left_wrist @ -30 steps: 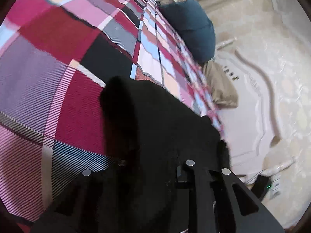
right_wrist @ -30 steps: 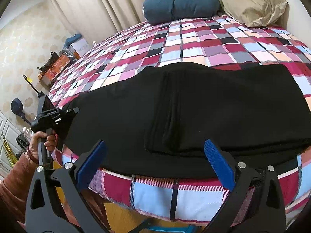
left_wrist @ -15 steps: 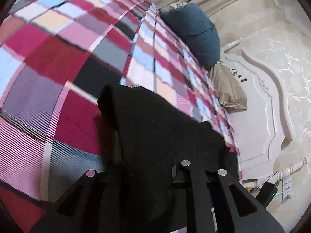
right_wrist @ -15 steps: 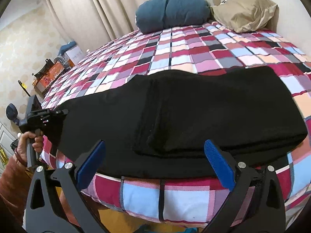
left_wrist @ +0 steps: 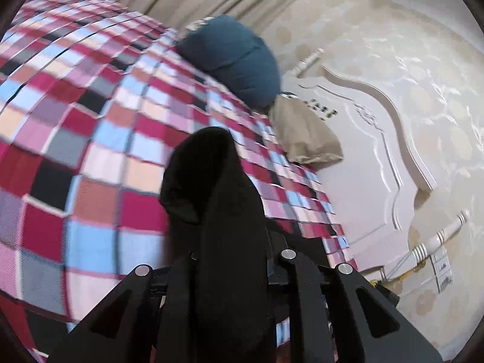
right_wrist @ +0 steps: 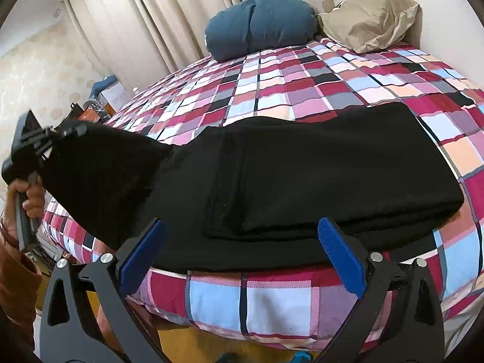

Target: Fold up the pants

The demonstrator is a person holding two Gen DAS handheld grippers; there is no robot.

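The black pants (right_wrist: 302, 181) cover the near side of the bed (right_wrist: 272, 299), w/ a thick folded stack on the right. Behind them the checked cover lies flat & bare up to the blue pillow (right_wrist: 260, 24) & tan pillow (right_wrist: 372, 21) at the back. The right gripper (right_wrist: 239, 251) hangs wide open at the bed edge, nothing between its pads. On the left, the left gripper (right_wrist: 57, 134) holds one pants end up off the bed, so that cloth blocks the way there. Curtains (right_wrist: 145, 24) stand past the far side.

Left wrist view low, close over bed (left_wrist: 90, 151), facing headboard (left_wrist: 378, 166), right view from bedside, both sharing pillows (right_wrist: 260, 24)
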